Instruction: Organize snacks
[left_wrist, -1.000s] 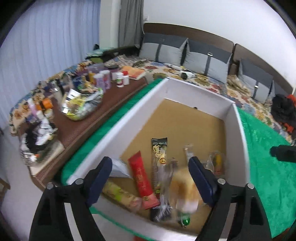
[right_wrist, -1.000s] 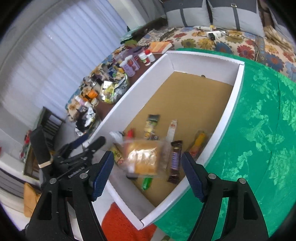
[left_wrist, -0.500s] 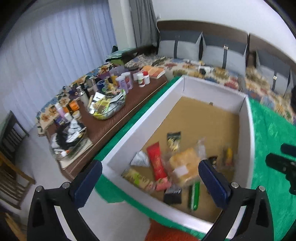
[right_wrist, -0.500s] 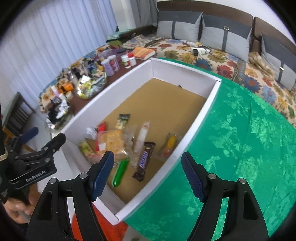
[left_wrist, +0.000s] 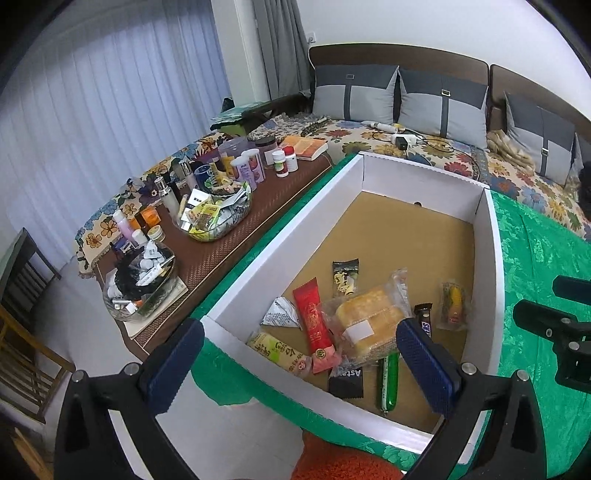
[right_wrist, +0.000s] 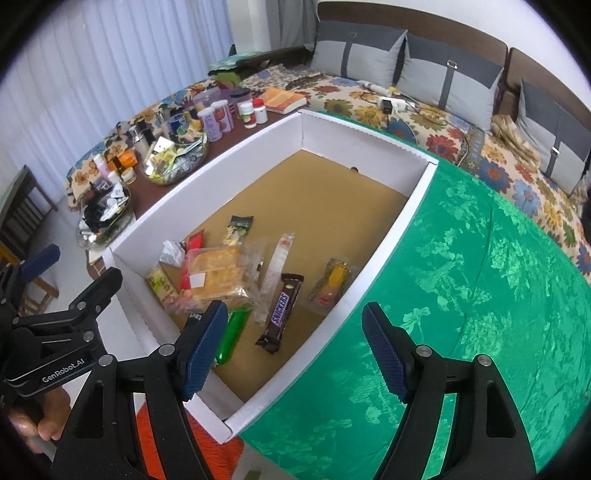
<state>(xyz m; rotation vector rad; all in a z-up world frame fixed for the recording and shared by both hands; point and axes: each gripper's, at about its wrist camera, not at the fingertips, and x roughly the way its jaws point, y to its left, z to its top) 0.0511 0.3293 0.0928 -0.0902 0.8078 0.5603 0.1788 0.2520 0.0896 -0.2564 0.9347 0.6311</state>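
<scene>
Left gripper (left_wrist: 301, 360) wide, empty; right gripper (right_wrist: 295, 349) wide, empty; snacks in box (left_wrist: 493, 258).

**Green-clothed bench carries an open white box**

The bench (right_wrist: 461, 295), draped in a green patterned cloth, lies under and ahead of the right claw (right_wrist: 295, 350). A white box (right_wrist: 388, 229) with a brown floor sits directly on it, ahead and to the left of that claw, its near corner reaching the cloth's edge. Past the box's left wall, ahead of the left claw (left_wrist: 299, 365), a lower brown bench (left_wrist: 236, 243) bears bottles, jars, a book (left_wrist: 304, 147) and two glass bowls.
</scene>
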